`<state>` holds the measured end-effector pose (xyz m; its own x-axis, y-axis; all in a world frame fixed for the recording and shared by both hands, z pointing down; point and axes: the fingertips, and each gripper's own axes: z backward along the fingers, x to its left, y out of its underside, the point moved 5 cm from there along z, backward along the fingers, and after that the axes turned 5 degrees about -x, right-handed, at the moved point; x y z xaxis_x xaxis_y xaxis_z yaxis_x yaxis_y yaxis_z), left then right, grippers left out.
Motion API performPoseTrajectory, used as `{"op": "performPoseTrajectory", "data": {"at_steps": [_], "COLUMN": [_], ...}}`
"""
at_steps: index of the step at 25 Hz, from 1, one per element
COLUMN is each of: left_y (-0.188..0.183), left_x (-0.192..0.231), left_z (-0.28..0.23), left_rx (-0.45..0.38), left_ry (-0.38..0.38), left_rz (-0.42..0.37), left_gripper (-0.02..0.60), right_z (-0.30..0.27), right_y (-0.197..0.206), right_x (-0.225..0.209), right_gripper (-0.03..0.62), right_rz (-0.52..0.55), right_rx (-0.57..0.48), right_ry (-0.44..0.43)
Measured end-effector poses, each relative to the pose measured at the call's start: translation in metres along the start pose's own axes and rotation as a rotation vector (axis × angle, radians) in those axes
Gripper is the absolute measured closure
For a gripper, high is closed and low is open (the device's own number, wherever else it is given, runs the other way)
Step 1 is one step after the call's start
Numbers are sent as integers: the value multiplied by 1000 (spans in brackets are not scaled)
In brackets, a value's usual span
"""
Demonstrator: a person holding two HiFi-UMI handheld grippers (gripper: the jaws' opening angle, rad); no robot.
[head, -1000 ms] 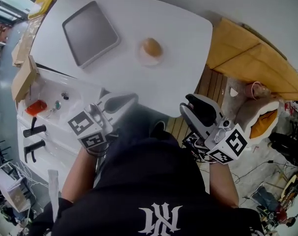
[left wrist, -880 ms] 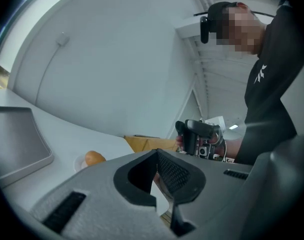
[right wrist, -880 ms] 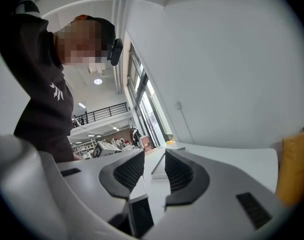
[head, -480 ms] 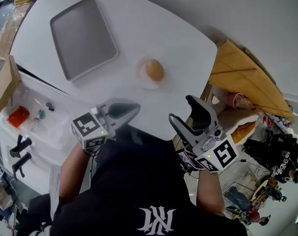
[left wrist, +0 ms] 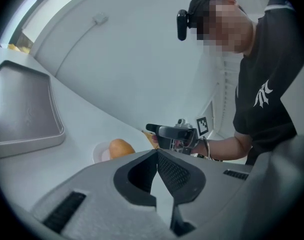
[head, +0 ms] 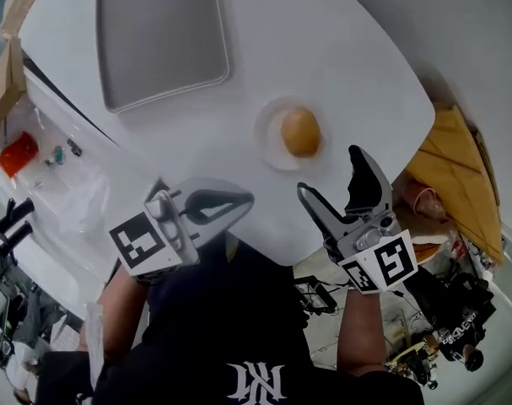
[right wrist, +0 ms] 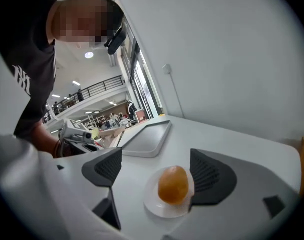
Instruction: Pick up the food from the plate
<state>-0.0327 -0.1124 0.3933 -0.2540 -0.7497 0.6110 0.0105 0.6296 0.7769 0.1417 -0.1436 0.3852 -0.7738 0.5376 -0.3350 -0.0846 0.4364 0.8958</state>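
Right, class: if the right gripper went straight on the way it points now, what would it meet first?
Most likely the orange-brown food on its white plate, dead ahead of the right gripper; its jaws have just been opening, nothing between them yet. Depth is unclear.

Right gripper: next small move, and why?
Probably ease the right gripper forward and down until the food sits between its jaws. They have just been opening and stand wide, empty; the food lies on the plate just ahead.
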Motion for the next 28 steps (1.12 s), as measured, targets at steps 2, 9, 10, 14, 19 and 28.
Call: {"op": "performPoseTrajectory", "data": {"at_steps": [2,9,10,14,19,28], "left_y": [4,13,13,0,8,10], "left_x": [7,32,35,39,42,39], "left_z": [-2,-11,-11,-12,-13,-11], "left_rx": [-4,-18,-30,-125,-90,-92], "left_ry": [-9,-11,-10,7,8,21], "left_rz": [22,41,60,119,112,113], "left_gripper": [577,577,577,577,577,577], "right_z": [-17,-58,-62,-73,-82,-84], "right_y": [12,55,57,61,70,83], "right_x": [-12,-31,-32,-37,-41,-42], "right_gripper": [211,204,204,204,206,207], "right_rz": [19,72,90,131,140,194], "right_rx": [44,211,218,253,345,433], "right_ry": [-16,-53,-47,-33,-32,-13]}}
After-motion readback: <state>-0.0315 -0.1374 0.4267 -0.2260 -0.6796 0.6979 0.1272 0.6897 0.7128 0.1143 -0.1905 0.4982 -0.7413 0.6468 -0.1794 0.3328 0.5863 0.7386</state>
